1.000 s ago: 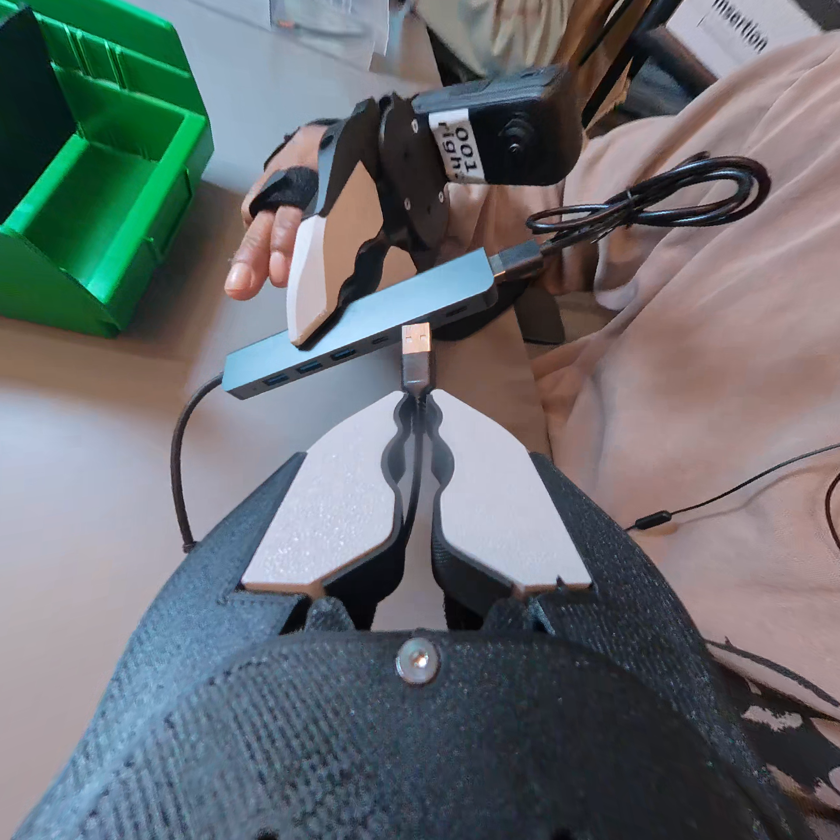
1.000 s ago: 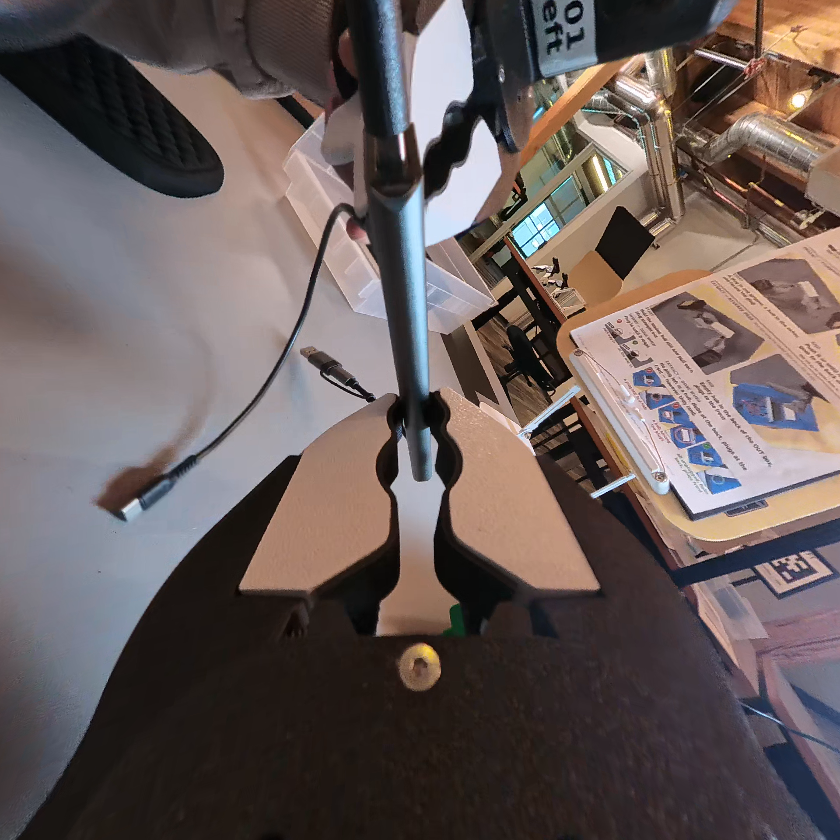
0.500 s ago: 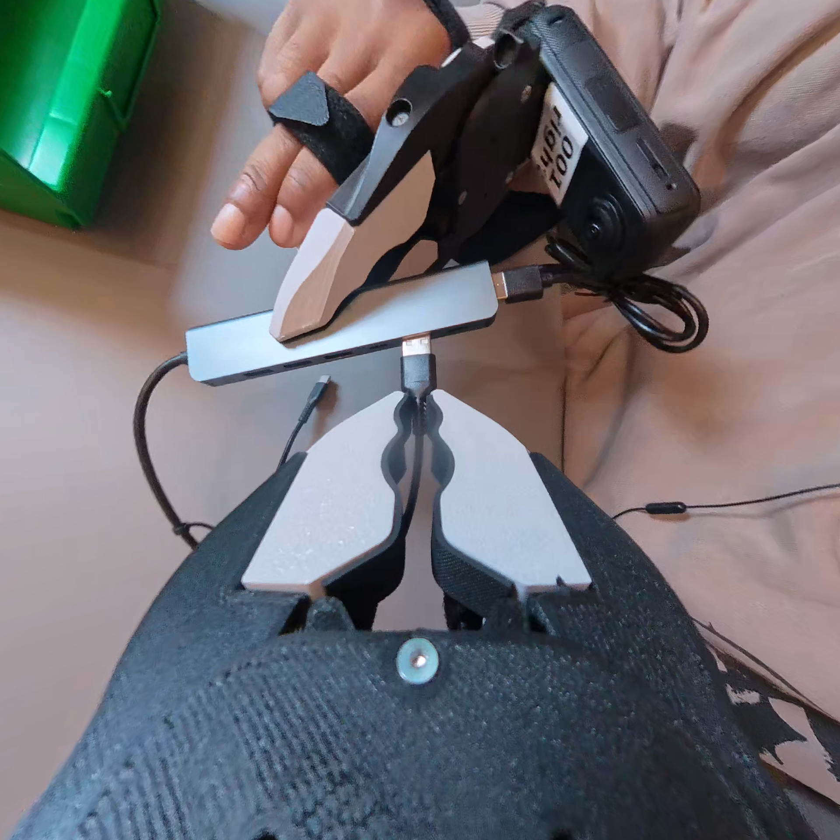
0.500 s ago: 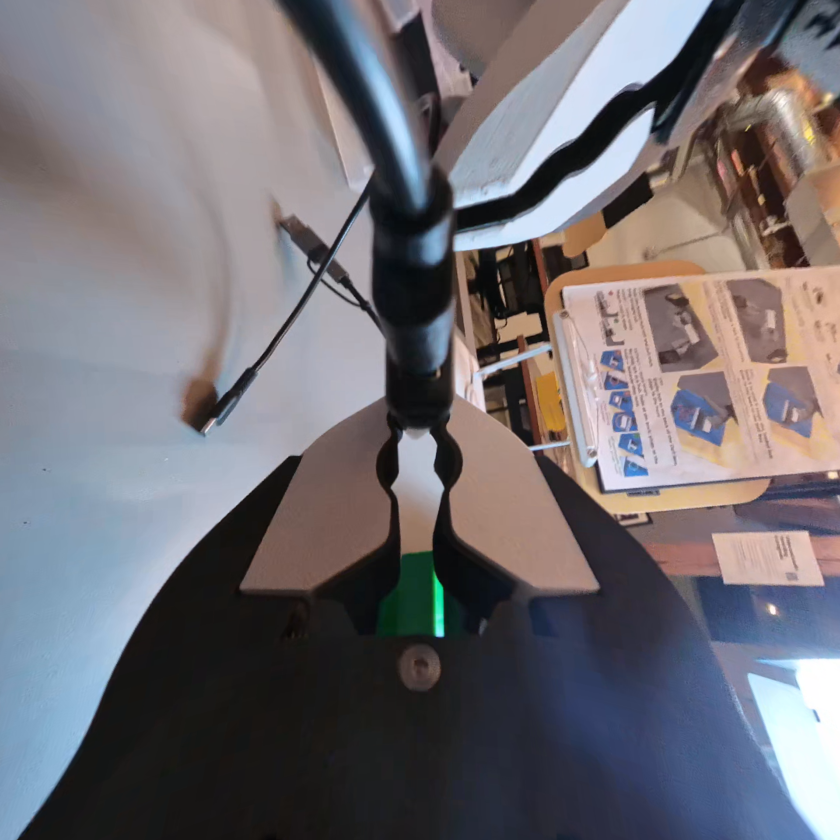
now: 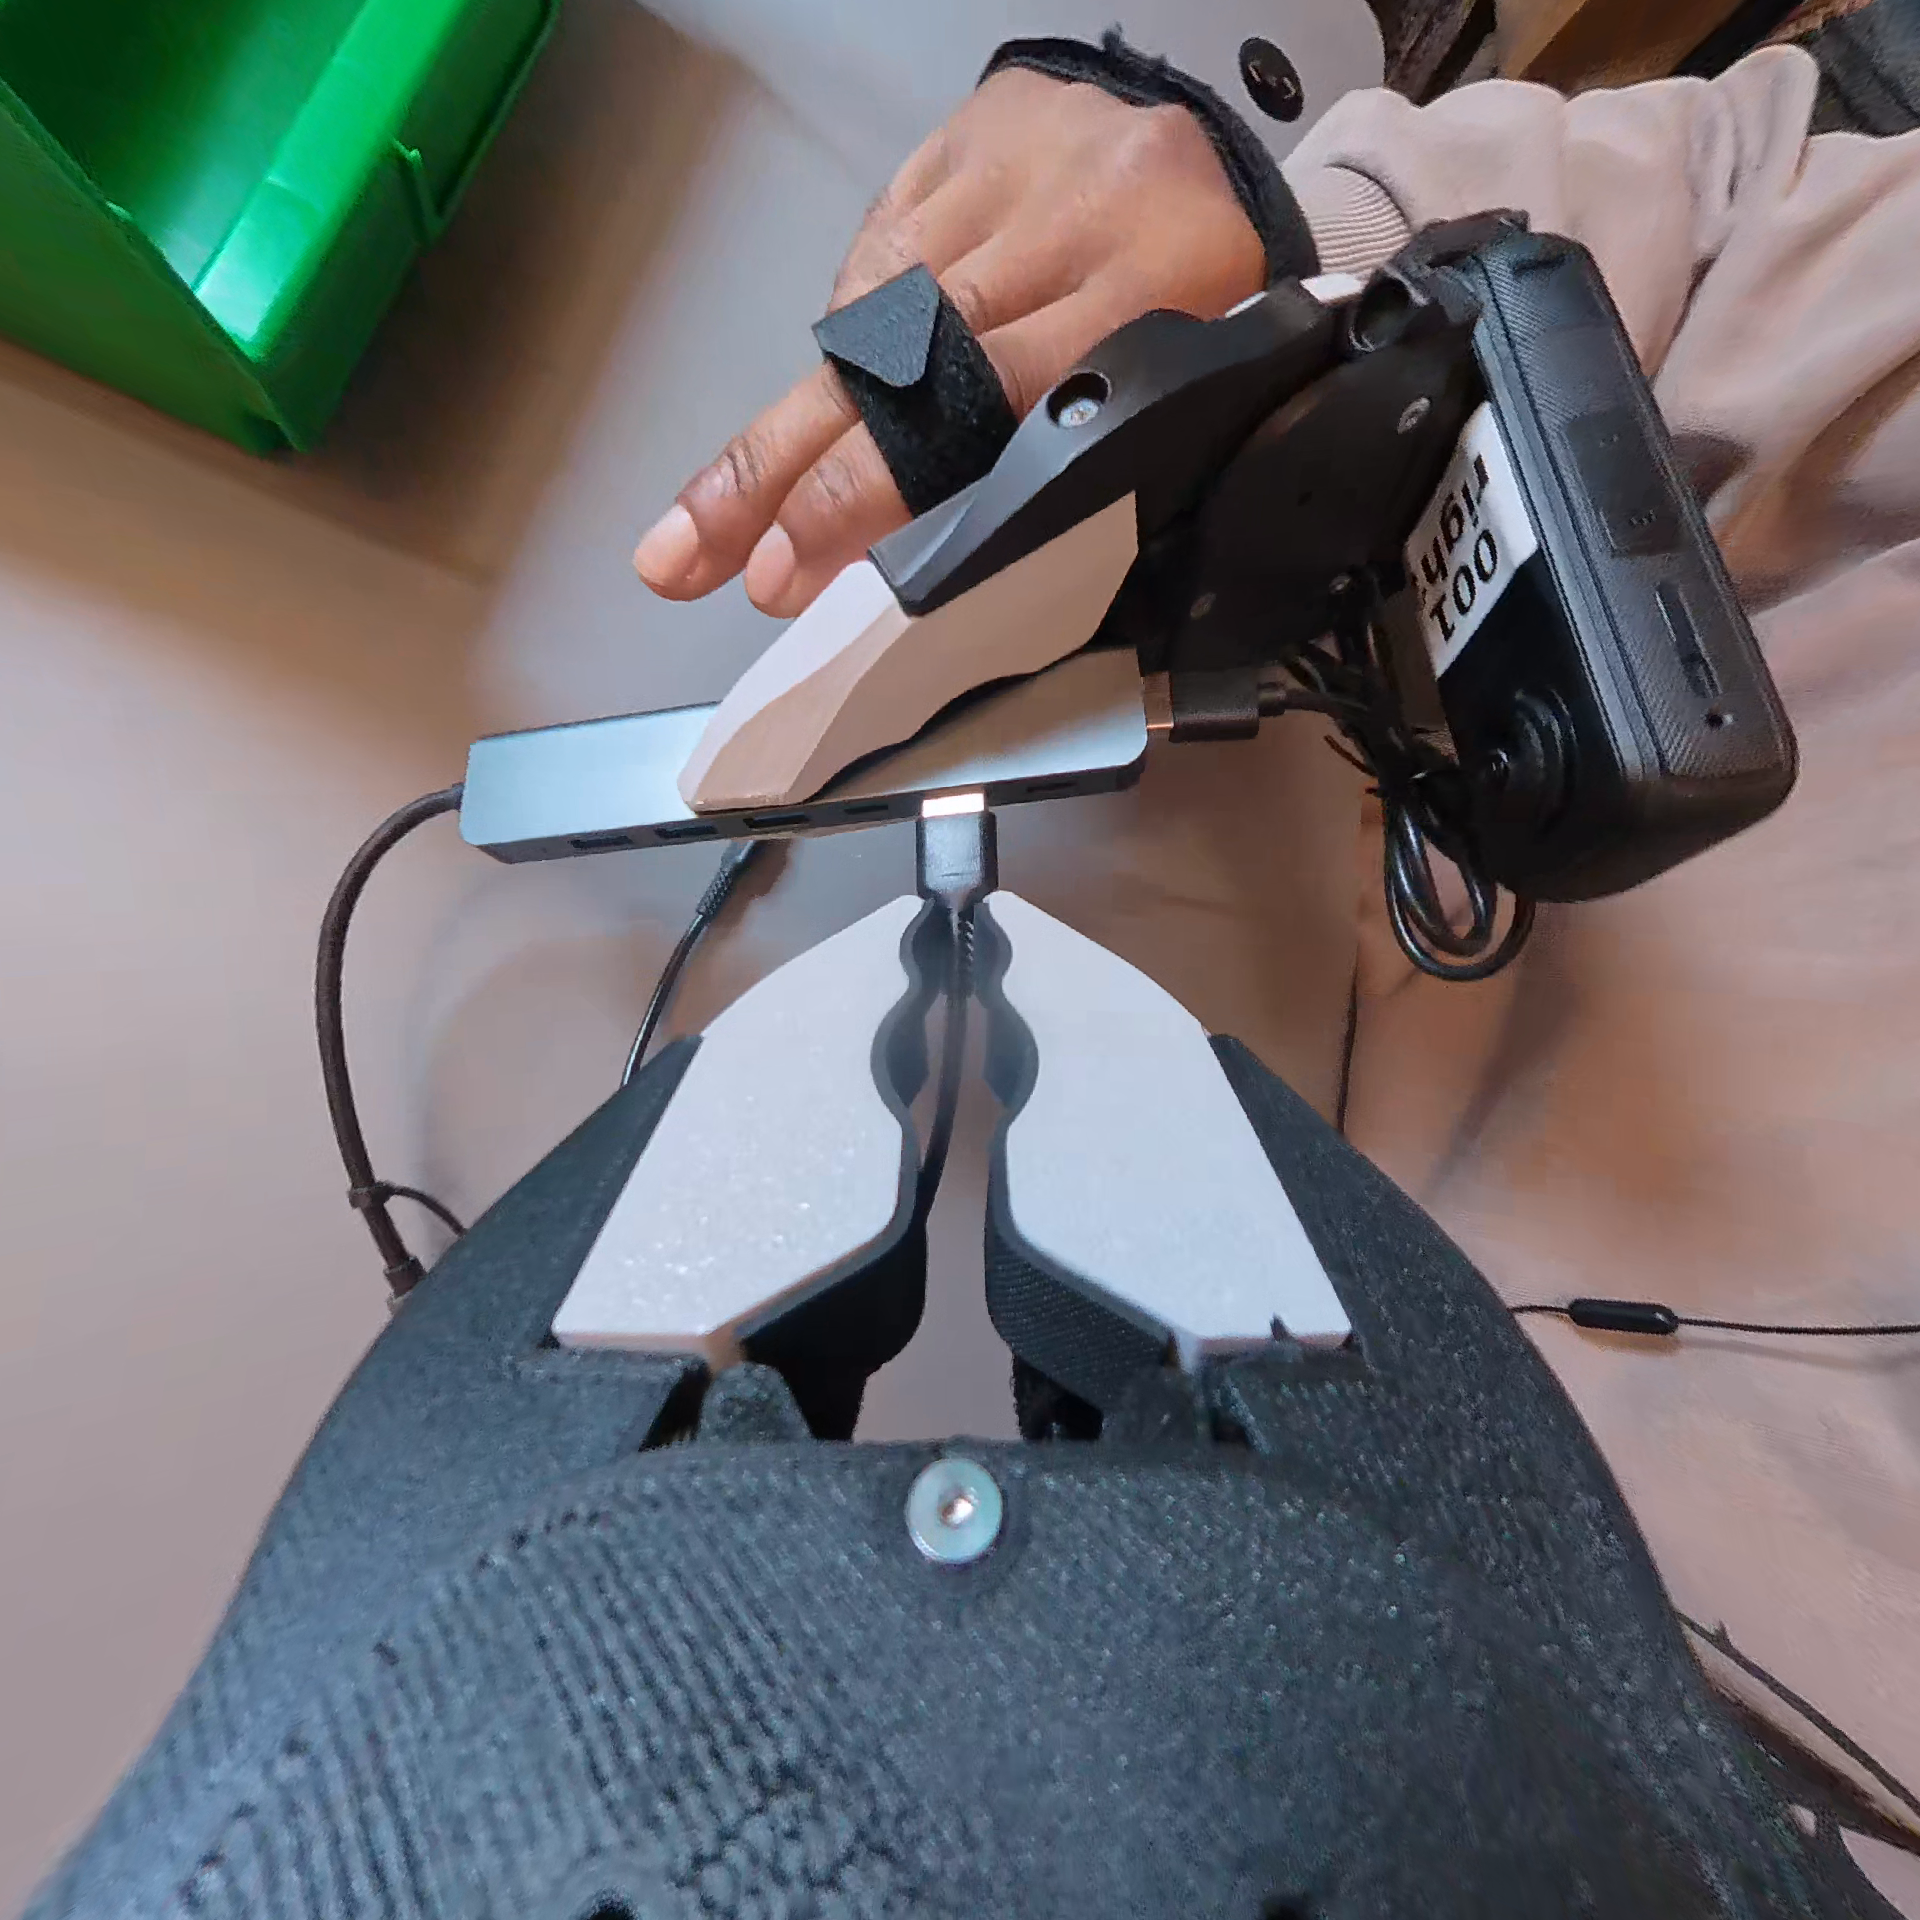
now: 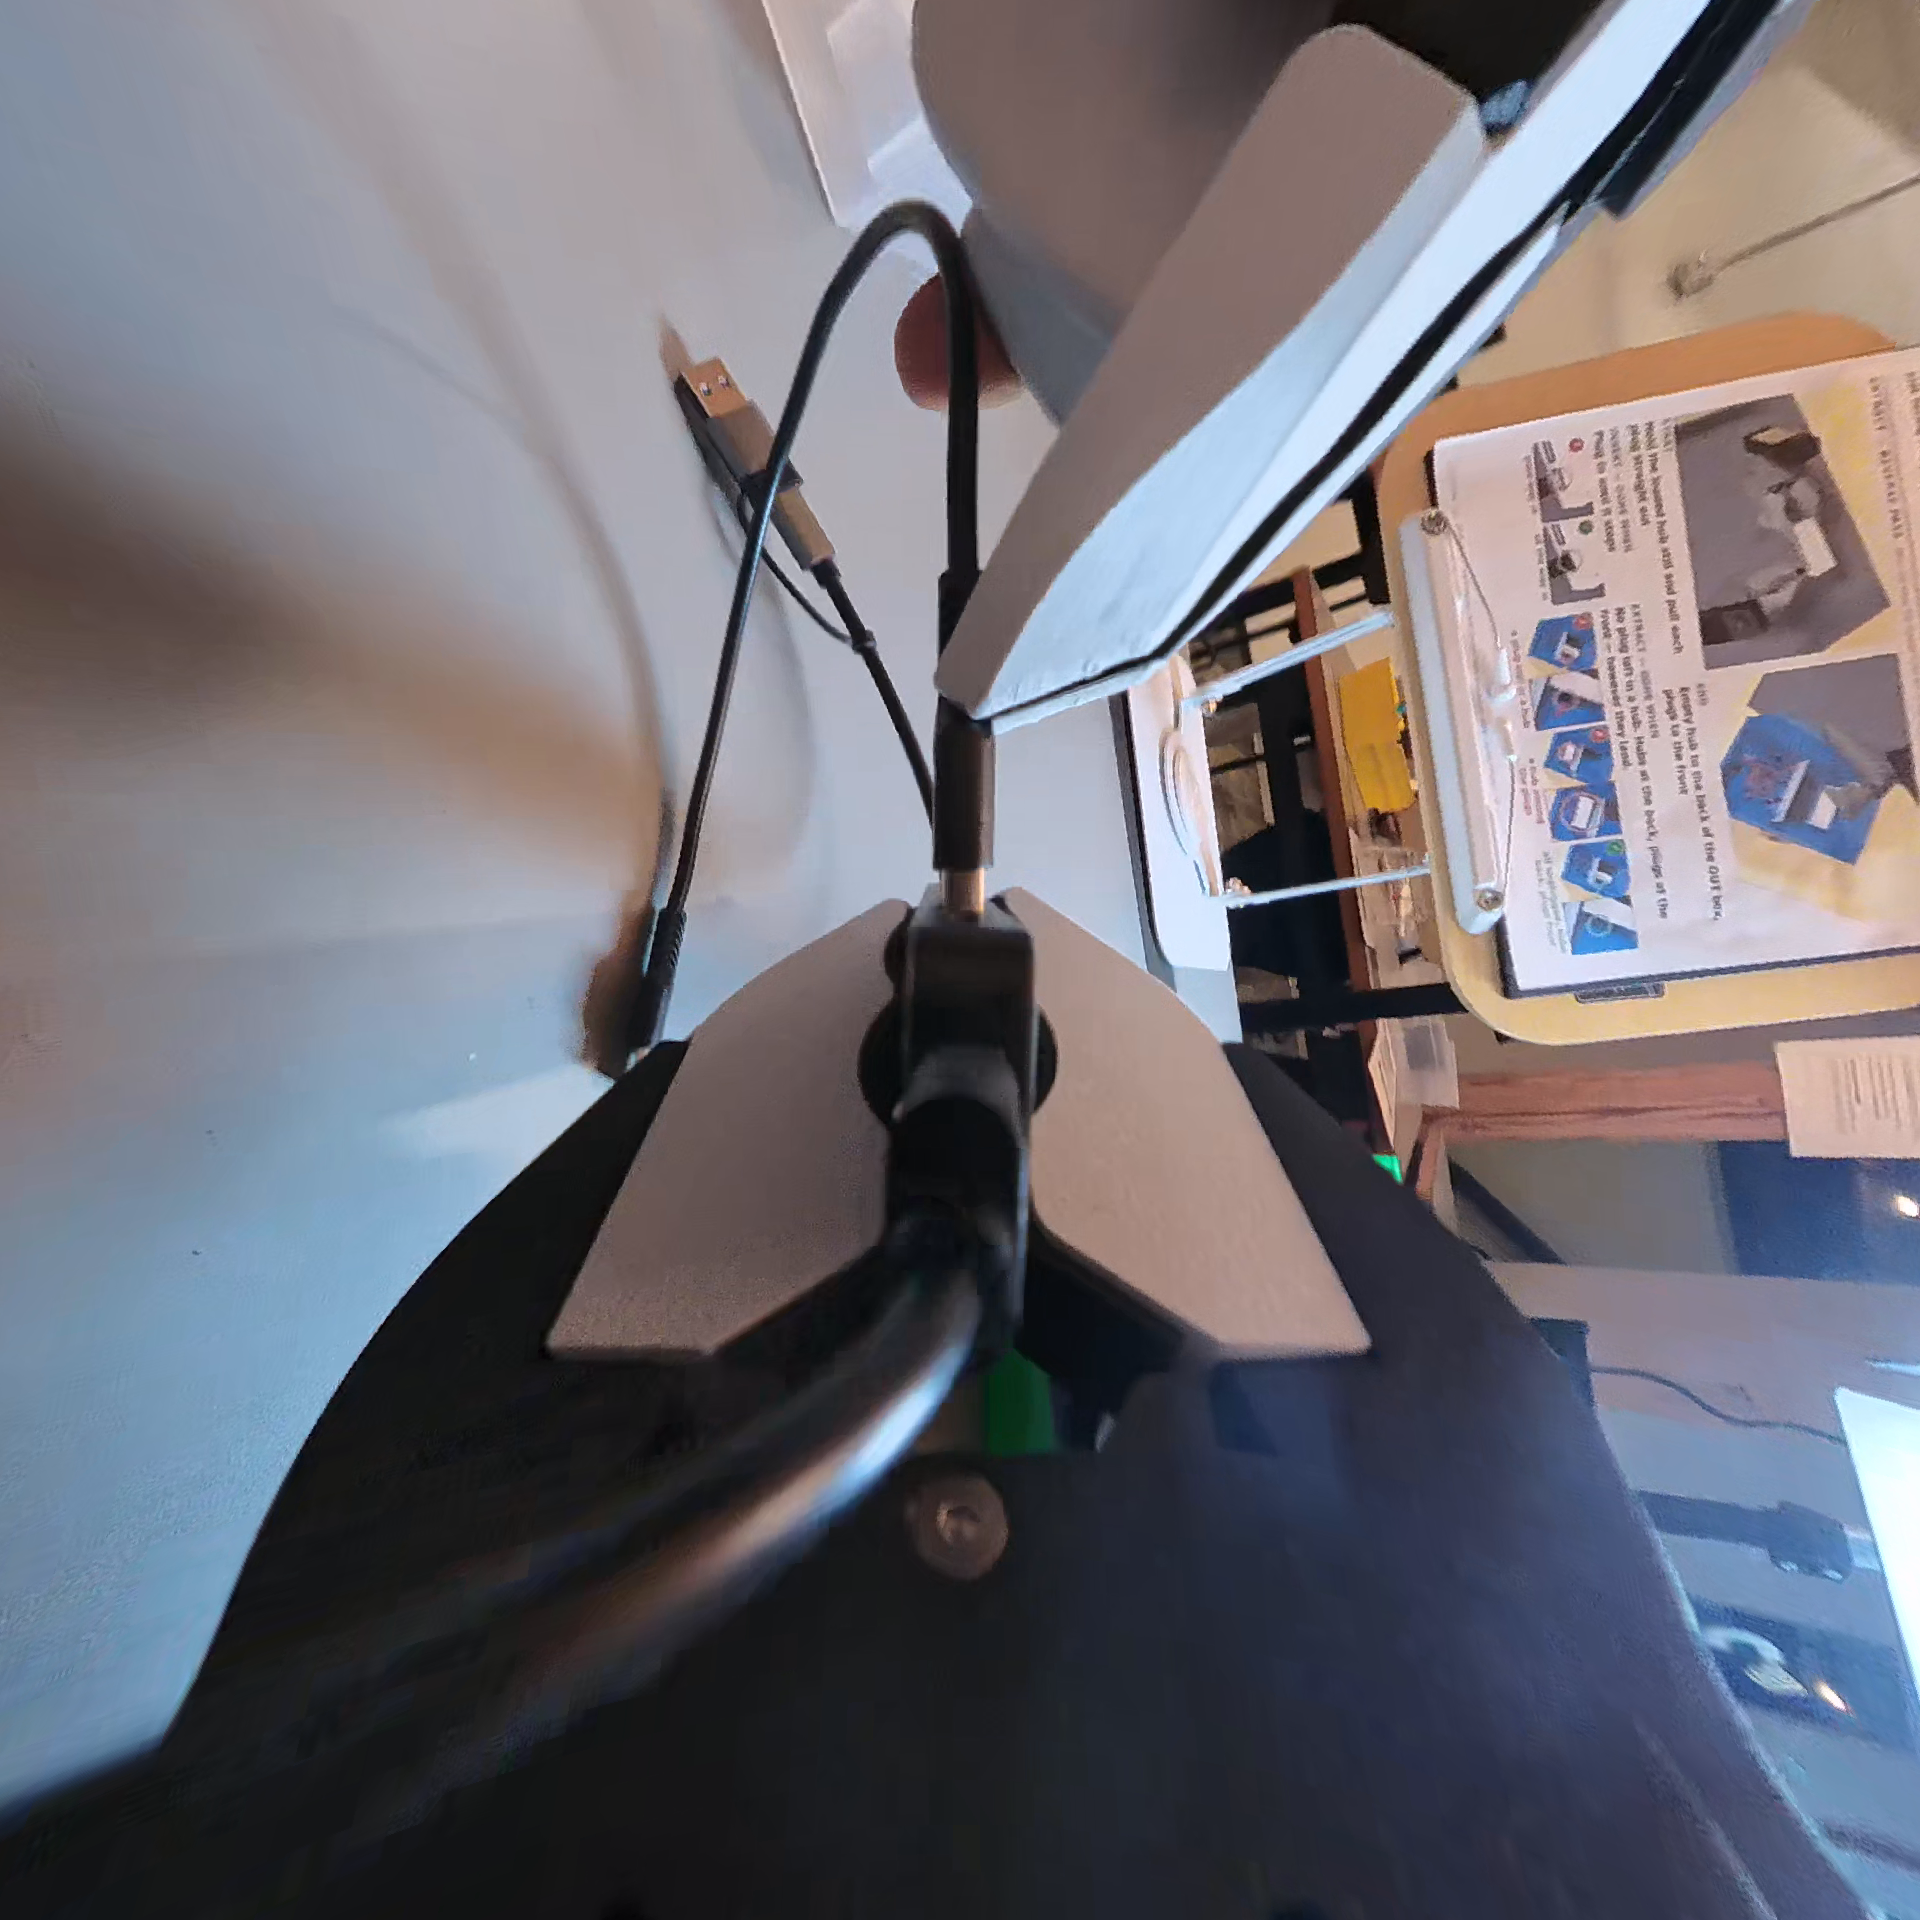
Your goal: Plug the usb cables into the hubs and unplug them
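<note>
My left gripper (image 5: 954, 914) is shut on a black usb cable just behind its plug (image 5: 954, 847). The plug's metal tip sits partly inside a side port of the grey hub (image 5: 592, 769). My right gripper (image 6: 961, 920) is shut on the hub (image 6: 966, 987), which shows end-on between its fingers. One right finger (image 5: 914, 655) lies across the hub's top; the other is hidden beneath. In the right wrist view the plug (image 6: 961, 800) meets the hub, with a left finger (image 6: 1195, 468) above it. A black cable (image 6: 831, 1403) leaves the hub's near end.
A green bin (image 5: 208, 187) stands at the far left. Loose cable ends (image 6: 748, 457) lie on the pale table (image 6: 312, 727). A coiled black cable (image 5: 1455, 904) hangs by the right gripper's camera. A person's beige clothing (image 5: 1662, 1143) fills the right. An illustrated sheet (image 6: 1683, 675) stands behind. The left gripper's tips are roughly 5 cm from the right gripper's.
The right gripper has swung the hub around and closer. The plug's metal tip, fully bare in front of the hub a second ago, now sits partly in the port.
</note>
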Motion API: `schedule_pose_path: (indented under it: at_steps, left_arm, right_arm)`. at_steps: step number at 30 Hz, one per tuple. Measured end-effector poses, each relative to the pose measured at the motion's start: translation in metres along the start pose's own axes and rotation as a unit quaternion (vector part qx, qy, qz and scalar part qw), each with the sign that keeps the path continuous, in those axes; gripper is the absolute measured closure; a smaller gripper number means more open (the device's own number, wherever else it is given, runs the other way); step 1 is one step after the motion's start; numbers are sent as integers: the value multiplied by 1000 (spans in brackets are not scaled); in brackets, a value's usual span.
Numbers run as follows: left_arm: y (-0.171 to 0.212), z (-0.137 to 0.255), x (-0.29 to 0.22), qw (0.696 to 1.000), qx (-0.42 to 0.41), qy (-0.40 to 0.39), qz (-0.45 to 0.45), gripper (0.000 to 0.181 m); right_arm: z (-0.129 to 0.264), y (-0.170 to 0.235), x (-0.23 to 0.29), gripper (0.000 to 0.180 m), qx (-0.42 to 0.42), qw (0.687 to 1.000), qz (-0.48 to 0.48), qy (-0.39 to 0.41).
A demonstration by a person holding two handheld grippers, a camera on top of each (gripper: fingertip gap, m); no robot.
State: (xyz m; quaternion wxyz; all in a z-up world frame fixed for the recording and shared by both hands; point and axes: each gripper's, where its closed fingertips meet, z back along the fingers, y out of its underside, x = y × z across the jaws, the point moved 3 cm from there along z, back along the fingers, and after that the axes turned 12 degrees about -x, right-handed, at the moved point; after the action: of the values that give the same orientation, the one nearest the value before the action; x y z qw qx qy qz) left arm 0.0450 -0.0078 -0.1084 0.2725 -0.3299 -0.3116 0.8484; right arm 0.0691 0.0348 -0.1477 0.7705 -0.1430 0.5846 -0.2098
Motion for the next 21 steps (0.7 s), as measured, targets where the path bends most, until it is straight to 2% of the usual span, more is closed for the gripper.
schedule_pose_path:
  at_steps: [7, 12, 14, 17, 21]
  left_arm:
    - [-3, 0, 4, 1000, -15, -19, -8, 175]
    - [-1, 3, 1, 999, -37, -8, -30, 174]
    - [-12, 14, -6, 994, -88, -3, -63, 173]
    - [-33, 48, -24, 973, -196, -13, -118, 149]
    - [-33, 108, -19, 917, -326, -127, -191, 145]
  right_arm:
    - [-3, 5, 1, 168, 40, 999, -9, 2]
    - [-5, 0, 6, 168, 22, 999, -32, -7]
    - [-3, -6, -5, 168, -8, 997, -71, 7]
    - [7, -13, -27, 168, -50, 991, -125, 26]
    - [36, -7, -61, 168, -97, 967, -230, 60]
